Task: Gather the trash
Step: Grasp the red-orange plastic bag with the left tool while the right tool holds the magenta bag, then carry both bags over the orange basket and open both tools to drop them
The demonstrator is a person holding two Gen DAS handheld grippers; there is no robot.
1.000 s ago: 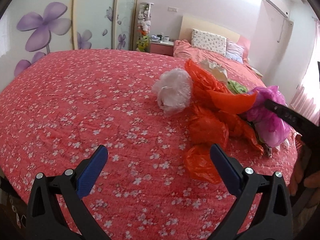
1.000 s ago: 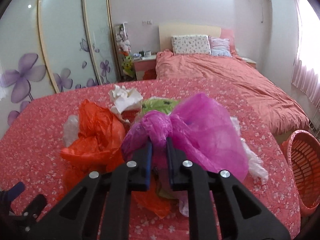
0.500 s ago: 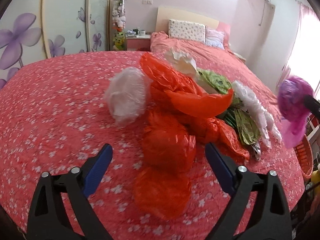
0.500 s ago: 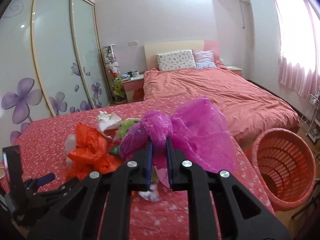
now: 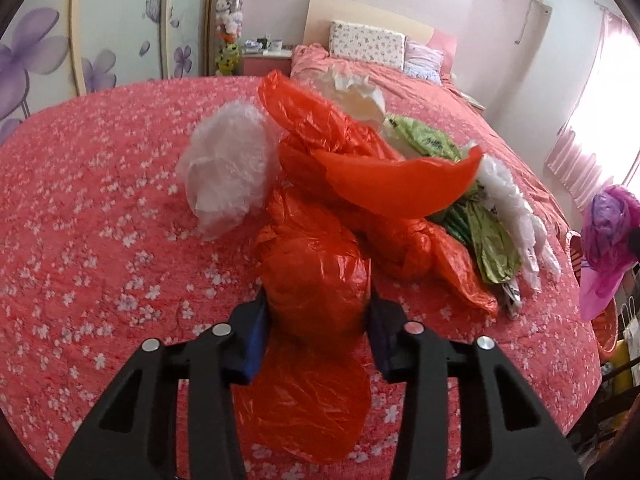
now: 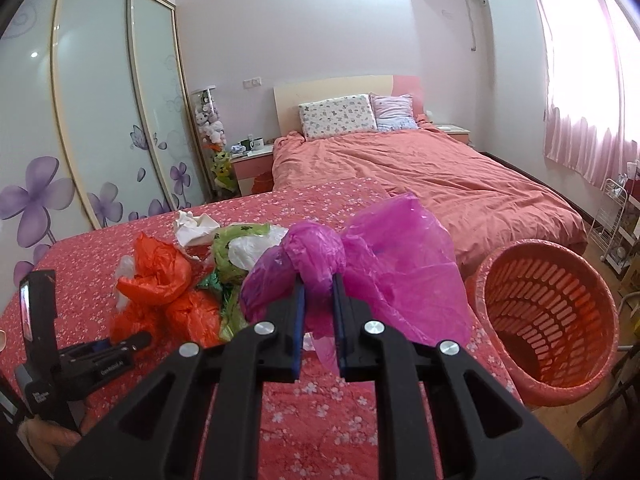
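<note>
Plainly, the left tongs sit with their blue pads pressed against both flanks of a crumpled red bag, closed on its bulging middle, while the bag's lower part spreads flat on the table under its flowered red cloth. The right tongs are nearly shut, pinching the knotted neck of a magenta bag held up off the table, with the orange basket on the floor just to their right. All of this is thin plastic film: very light, limp and slick, so I judge it will crush rather than resist and may slide out of a shallow pinch. A knot or a gathered wad is the best hold, since loose film only stretches and trails. The red bag looks air-filled, so the pads will likely need to close further before the hold is sure. Around it lie a second red bag, a frosted clear bag, crumpled white paper, a green bag and a white bag, all touching in one heap; lifting one piece could drag a neighbour along. Beyond the table stand the bed and the flowered wardrobe.
</note>
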